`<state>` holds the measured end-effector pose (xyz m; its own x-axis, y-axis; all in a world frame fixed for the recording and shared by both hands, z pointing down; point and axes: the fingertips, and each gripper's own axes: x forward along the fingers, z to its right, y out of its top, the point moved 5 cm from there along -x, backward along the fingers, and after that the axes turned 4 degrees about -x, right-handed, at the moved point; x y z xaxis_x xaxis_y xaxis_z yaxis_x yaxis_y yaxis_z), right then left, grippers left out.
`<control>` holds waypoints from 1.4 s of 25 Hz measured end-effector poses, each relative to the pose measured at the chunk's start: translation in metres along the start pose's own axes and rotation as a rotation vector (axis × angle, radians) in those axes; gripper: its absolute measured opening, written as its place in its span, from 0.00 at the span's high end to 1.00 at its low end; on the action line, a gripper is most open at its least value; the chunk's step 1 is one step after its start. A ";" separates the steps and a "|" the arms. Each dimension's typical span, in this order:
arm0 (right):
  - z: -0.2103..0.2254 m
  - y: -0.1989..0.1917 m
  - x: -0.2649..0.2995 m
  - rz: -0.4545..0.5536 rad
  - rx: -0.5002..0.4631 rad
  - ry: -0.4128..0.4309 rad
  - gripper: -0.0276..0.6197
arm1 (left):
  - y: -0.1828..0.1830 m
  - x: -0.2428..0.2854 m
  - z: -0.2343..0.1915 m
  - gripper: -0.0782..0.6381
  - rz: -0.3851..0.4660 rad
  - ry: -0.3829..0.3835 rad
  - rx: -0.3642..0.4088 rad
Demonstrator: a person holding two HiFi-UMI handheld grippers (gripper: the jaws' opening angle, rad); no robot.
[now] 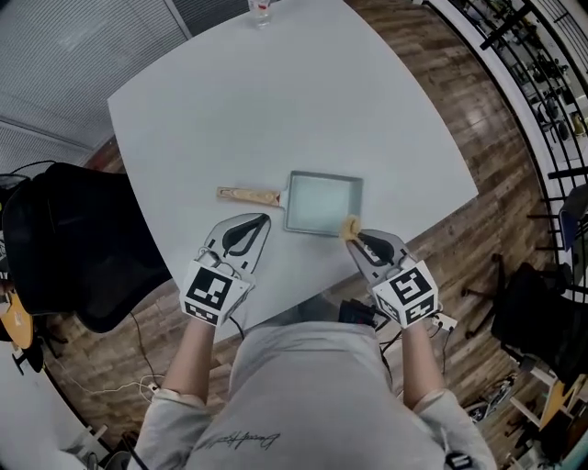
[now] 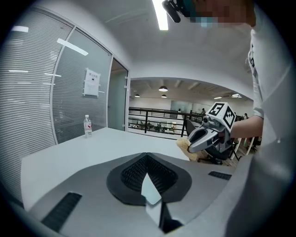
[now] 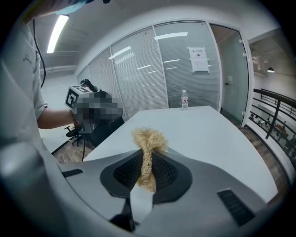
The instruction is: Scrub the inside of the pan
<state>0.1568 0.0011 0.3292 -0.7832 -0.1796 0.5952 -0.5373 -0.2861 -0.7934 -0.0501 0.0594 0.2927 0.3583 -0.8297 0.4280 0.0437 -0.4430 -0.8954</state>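
Note:
A rectangular grey pan [image 1: 322,204] with a wooden handle [image 1: 248,195] pointing left lies on the white table [image 1: 276,101]. My right gripper [image 1: 356,238] is shut on a straw-coloured fibre scrubber [image 1: 350,227], which hangs at the pan's near right corner. The right gripper view shows the scrubber [image 3: 149,139] pinched between the jaws of the right gripper [image 3: 147,159]. My left gripper [image 1: 260,221] is shut and holds nothing, just short of the handle, near the pan's left side. From the left gripper view, that gripper [image 2: 147,162] faces the right gripper [image 2: 203,138] and the scrubber [image 2: 184,145]; the pan is hidden.
A water bottle [image 1: 262,11] stands at the table's far edge, also visible as the bottle [image 2: 88,126] and the bottle [image 3: 184,99]. A black chair [image 1: 73,248] sits left of the table. A railing [image 1: 542,83] runs along the right, over wood flooring.

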 end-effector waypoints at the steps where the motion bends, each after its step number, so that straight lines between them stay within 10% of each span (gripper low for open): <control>1: 0.000 0.001 0.003 -0.006 -0.007 -0.005 0.85 | -0.002 0.001 -0.005 0.87 -0.009 -0.008 0.006; 23: 0.018 0.004 0.072 -0.152 -0.057 0.039 0.85 | -0.075 0.063 -0.075 0.87 -0.409 -0.265 0.371; 35: 0.027 -0.012 0.114 -0.244 -0.123 0.075 0.85 | -0.121 0.099 -0.081 0.65 -0.640 -0.423 0.594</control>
<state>0.0826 -0.0411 0.4104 -0.6446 -0.0476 0.7630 -0.7431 -0.1954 -0.6400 -0.0951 0.0030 0.4530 0.4043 -0.2490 0.8801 0.7690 -0.4283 -0.4745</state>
